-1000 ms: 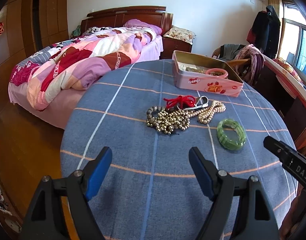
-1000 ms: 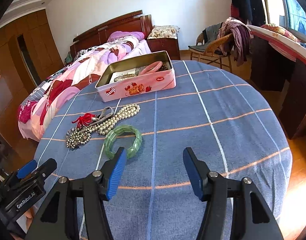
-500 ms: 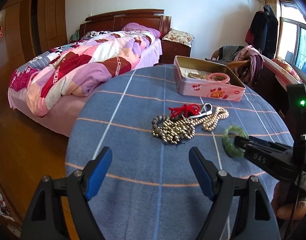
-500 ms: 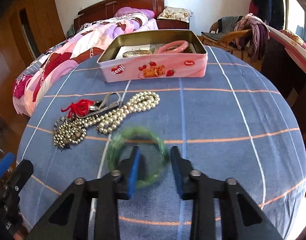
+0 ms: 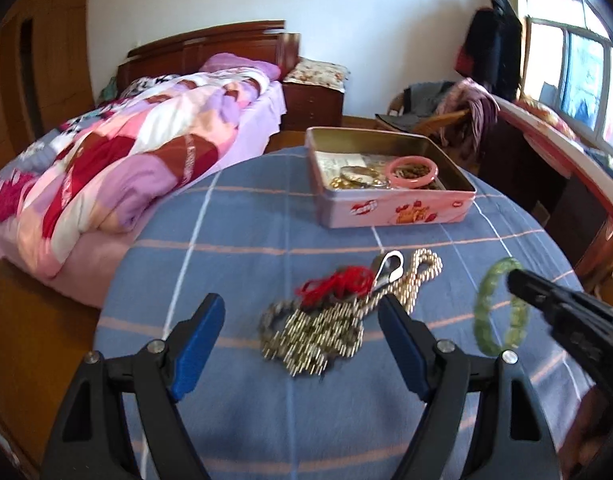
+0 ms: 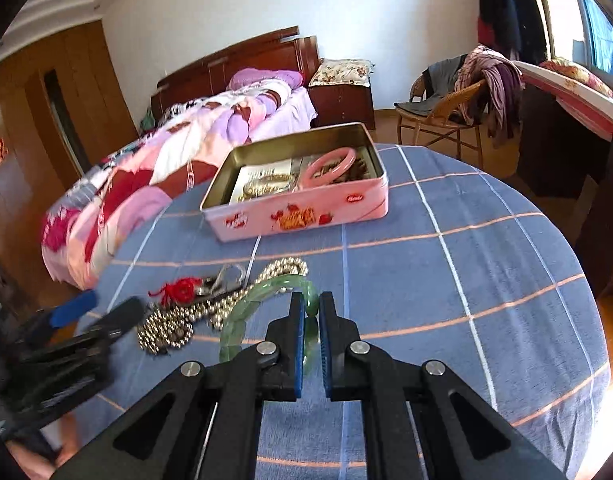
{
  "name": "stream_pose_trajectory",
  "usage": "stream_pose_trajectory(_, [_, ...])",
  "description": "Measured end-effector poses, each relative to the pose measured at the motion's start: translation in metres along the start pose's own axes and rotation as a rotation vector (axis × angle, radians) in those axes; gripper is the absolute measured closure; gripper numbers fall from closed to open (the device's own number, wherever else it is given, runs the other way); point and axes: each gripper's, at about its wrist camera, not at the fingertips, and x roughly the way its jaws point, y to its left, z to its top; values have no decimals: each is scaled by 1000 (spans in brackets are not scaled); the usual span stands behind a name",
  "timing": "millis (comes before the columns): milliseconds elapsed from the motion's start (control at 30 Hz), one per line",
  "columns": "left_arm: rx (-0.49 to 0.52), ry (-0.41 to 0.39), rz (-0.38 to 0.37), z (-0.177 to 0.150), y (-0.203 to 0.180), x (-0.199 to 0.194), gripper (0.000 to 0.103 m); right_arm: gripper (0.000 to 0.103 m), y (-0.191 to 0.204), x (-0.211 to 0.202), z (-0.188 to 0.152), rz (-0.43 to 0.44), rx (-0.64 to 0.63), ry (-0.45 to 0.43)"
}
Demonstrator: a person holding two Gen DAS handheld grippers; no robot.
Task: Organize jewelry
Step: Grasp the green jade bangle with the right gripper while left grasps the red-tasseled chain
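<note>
Blue checked cloth (image 6: 446, 280) covers the round table on which all of this lies, in a bedroom. On it the right gripper (image 6: 311, 312) has its two blue-padded fingers drawn almost together, with the rim of the green bangle (image 6: 242, 312) pinched between them; the bangle stands tilted on edge rather than flat, its far arc up by the pearl strand. In the left wrist view the same green bangle (image 5: 486, 308) shows as a ring with the dark tip of the right gripper (image 5: 522, 286) across its upper right side. The left gripper (image 5: 302, 332) is spread wide and has nothing between its fingers; it hangs above the near part of the cloth, with the heap of metal beads (image 5: 310, 332) seen in the gap. Just beyond the beads lie a red tassel (image 5: 334, 286), a silver clasp (image 5: 386, 266) and a pearl necklace (image 5: 418, 276), all tangled close and touching. Farther back stands the open pink tin (image 6: 298, 214), holding a pink bangle (image 6: 332, 162), gold bangles (image 6: 266, 186) and some paper. Behind the table are a bed with a patchwork quilt (image 5: 126, 168), a wicker chair (image 6: 446, 120) draped with clothes, and a window (image 5: 586, 80) at the right.
</note>
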Motion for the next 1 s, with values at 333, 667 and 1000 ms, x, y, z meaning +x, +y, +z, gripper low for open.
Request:
stream_pose_trajectory(333, [-11,114,-74,11,-2,41,83,97,-14,10,-1,18,58,48])
stream_pose_trajectory(667, [-123,-11,-242,-4,12,-13,96,97,-24,6,-7,19,102,47])
stream_pose_trajectory(1000, [-164,-121,-336,-3,20,-63,96,97,-26,-38,-1,19,133,-48])
